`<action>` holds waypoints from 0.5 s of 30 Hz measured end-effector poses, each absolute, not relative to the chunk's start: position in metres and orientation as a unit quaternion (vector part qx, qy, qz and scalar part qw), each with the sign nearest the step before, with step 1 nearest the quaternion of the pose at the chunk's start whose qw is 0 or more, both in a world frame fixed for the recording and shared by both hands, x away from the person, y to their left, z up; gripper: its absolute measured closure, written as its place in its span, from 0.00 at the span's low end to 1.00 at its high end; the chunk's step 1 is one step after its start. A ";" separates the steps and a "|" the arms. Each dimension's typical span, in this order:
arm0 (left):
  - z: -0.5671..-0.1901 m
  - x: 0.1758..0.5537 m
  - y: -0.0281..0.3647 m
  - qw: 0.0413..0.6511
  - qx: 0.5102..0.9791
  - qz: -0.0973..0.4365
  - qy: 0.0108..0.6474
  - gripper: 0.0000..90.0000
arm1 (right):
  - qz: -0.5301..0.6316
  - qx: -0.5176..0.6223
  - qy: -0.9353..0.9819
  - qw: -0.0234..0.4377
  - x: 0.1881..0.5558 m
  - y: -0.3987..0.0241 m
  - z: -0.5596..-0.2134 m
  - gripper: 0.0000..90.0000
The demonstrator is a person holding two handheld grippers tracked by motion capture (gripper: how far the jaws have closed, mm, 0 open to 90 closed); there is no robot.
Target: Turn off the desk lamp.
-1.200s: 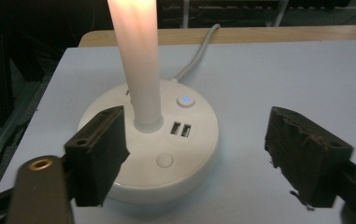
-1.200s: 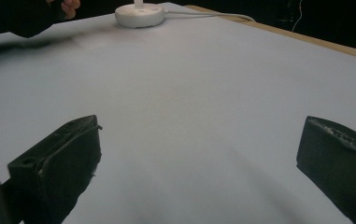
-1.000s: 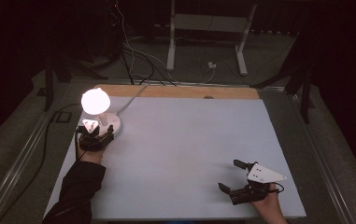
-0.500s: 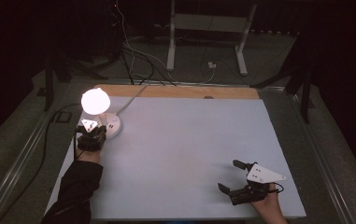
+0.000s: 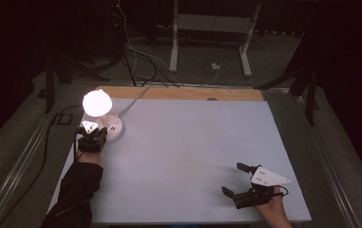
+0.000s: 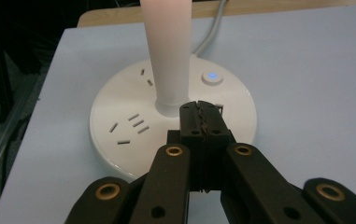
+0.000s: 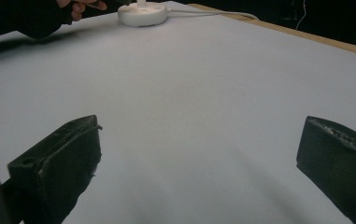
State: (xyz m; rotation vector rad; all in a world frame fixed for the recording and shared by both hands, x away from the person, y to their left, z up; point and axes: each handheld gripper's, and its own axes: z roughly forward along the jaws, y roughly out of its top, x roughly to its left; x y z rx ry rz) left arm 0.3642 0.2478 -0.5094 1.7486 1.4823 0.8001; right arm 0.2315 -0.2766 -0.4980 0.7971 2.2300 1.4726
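A lit table lamp with a glowing white globe (image 5: pixel 96 102) stands on a round white base (image 5: pixel 114 128) at the table's left rear. The base (image 6: pixel 119 116) carries socket slots and a button (image 6: pixel 211 77) that glows blue beside the stem (image 6: pixel 166 51). My left gripper (image 6: pixel 202 112) is shut with nothing between its jaws. Its tips lie over the base just in front of the stem, and I cannot tell whether they touch it. From above, the left gripper (image 5: pixel 98 134) sits at the base's near left side. My right gripper (image 5: pixel 232 178) stands open and empty near the front right, the jaws wide over bare table (image 7: pixel 199 149).
The lamp's white cable (image 5: pixel 133 99) runs off the back over a wooden strip (image 5: pixel 178 93). The table's top is a pale blue sheet (image 5: pixel 193 142). Cables and a metal stand (image 5: pixel 212 28) lie on the dark floor behind.
The left hand has shifted slightly to the left beside the lamp base. The lamp stays lit throughout. The right gripper has kept still.
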 end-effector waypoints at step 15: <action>-0.514 0.367 0.247 0.345 0.682 0.304 0.569 1.00 | 0.520 0.282 0.787 0.174 0.232 -0.277 -0.498 0.00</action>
